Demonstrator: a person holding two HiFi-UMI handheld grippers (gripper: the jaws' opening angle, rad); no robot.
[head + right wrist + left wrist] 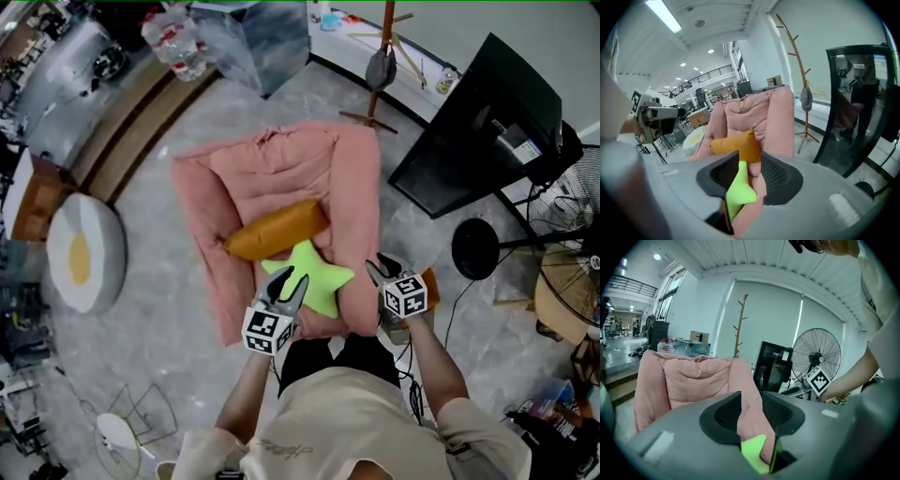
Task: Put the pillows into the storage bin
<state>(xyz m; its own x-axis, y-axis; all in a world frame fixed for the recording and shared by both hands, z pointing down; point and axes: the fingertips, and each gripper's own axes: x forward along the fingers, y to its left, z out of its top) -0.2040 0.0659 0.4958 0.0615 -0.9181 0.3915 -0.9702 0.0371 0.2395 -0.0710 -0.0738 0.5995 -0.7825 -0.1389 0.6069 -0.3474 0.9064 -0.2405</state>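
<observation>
- Grey floor is carrying the pink storage bin, which is spreading ahead of both tools; padded and floppy, it is likely needing rim grips.
- Inside, the orange pillow and green star pillow are lying just beyond the jaws, looking light and squashy.
- Both the left tool and the right tool are clenching the bin's near rim.

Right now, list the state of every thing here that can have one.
pink bin: open, on the floor
star pillow: at the pink bin's near edge, gripped at two points
orange pillow: lying loose in the bin
left gripper: shut on the star pillow
right gripper: shut on the star pillow
</observation>
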